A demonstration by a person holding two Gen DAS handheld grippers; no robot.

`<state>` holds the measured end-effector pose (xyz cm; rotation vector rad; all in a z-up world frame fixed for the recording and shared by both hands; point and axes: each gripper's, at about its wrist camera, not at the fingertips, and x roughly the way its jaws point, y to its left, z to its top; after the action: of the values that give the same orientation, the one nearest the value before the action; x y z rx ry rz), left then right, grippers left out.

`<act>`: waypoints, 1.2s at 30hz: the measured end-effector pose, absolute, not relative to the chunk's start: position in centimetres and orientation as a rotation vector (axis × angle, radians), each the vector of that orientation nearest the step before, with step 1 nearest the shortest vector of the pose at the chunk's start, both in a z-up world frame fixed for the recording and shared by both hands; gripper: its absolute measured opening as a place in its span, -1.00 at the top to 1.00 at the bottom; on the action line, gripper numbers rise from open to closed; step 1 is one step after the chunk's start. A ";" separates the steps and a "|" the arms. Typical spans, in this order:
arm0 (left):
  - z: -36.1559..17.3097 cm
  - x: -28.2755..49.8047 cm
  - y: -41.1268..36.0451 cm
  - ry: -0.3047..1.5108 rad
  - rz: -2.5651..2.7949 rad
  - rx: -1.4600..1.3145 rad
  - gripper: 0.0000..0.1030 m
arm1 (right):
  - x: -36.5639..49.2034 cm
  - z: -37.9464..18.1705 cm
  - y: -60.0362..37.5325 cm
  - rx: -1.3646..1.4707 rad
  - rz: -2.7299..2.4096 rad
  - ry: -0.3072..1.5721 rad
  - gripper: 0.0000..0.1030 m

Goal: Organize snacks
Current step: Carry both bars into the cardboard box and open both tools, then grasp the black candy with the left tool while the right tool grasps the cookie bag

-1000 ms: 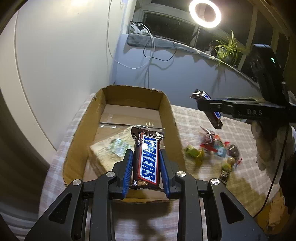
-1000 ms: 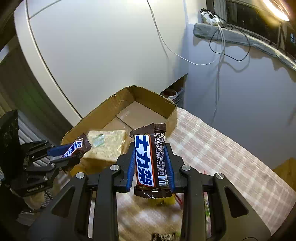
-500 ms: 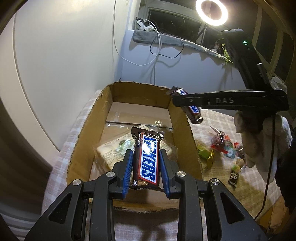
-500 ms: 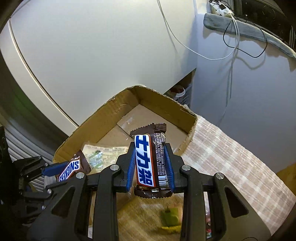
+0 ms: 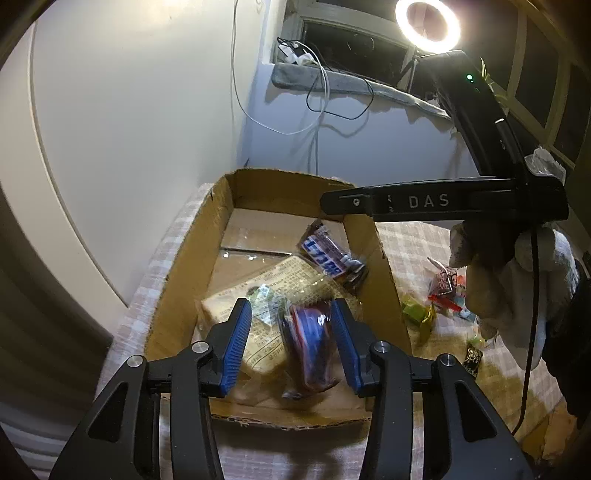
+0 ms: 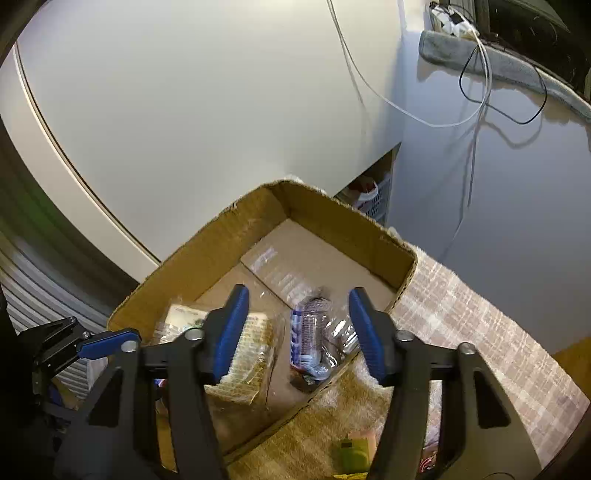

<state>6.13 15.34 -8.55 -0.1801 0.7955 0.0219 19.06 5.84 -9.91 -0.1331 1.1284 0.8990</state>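
My left gripper (image 5: 291, 343) is open above the near end of the cardboard box (image 5: 177, 295). A Snickers bar (image 5: 310, 350) is blurred between its fingers, free of the pads, over a clear-wrapped cracker pack (image 5: 258, 295). My right gripper (image 6: 299, 328) is open over the box (image 6: 199, 258); its bar (image 6: 310, 332) is blurred below it by the box wall. That bar also shows in the left wrist view (image 5: 328, 256). The right gripper's arm (image 5: 424, 203) crosses above the box's far right corner.
Several loose sweets (image 5: 439, 291) and a green-wrapped candy (image 5: 415, 314) lie on the checked tablecloth right of the box. A green candy (image 6: 351, 454) lies near the box in the right wrist view. Walls, cables and a ring light (image 5: 426, 22) stand behind.
Both grippers have opened and let go of their Snickers bars, which are dropping into the box. The right gripper moved left over the box.
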 end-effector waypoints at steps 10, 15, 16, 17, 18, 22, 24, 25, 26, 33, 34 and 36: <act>-7.5 4.8 14.9 0.761 0.036 -0.188 0.15 | 18.3 -8.1 2.6 -0.096 0.884 1.093 -0.24; -6.7 3.9 13.5 0.734 0.016 -0.198 0.15 | 17.3 -6.8 -0.6 -0.102 0.858 1.072 -0.24; -6.6 3.8 13.2 0.732 0.009 -0.202 0.15 | 17.0 -6.5 -1.4 -0.103 0.852 1.068 -0.24; -6.6 3.7 12.8 0.729 -0.002 -0.207 0.15 | 16.7 -6.3 -2.2 -0.107 0.847 1.062 -0.24; -6.6 3.6 12.3 0.731 -0.014 -0.210 0.15 | 16.5 -6.1 -2.8 -0.114 0.842 1.058 -0.25; -6.8 3.6 9.9 0.739 -0.075 -0.206 0.15 | 15.2 -5.5 -6.4 -0.151 0.782 1.046 -0.25; -7.0 3.6 8.6 0.747 -0.112 -0.202 0.15 | 14.5 -5.5 -8.3 -0.162 0.756 1.046 -0.25; -7.1 3.6 7.8 0.754 -0.134 -0.196 0.15 | 14.2 -5.6 -9.3 -0.168 0.742 1.050 -0.25; -7.2 3.6 7.2 0.761 -0.154 -0.191 0.15 | 13.9 -5.7 -10.2 -0.171 0.727 1.056 -0.25; -9.2 3.9 1.8 0.839 -0.290 -0.156 0.15 | 12.0 -8.4 -16.5 -0.165 0.639 1.141 -0.24; -9.5 4.0 1.3 0.849 -0.302 -0.153 0.15 | 11.8 -8.9 -17.1 -0.160 0.624 1.154 -0.25; -10.3 4.2 0.2 0.876 -0.333 -0.144 0.15 | 11.6 -9.9 -18.2 -0.142 0.597 1.183 -0.25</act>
<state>4.18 0.16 -10.30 -0.1436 0.8759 -0.3331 11.59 -18.24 -9.94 -0.1417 1.1834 0.5973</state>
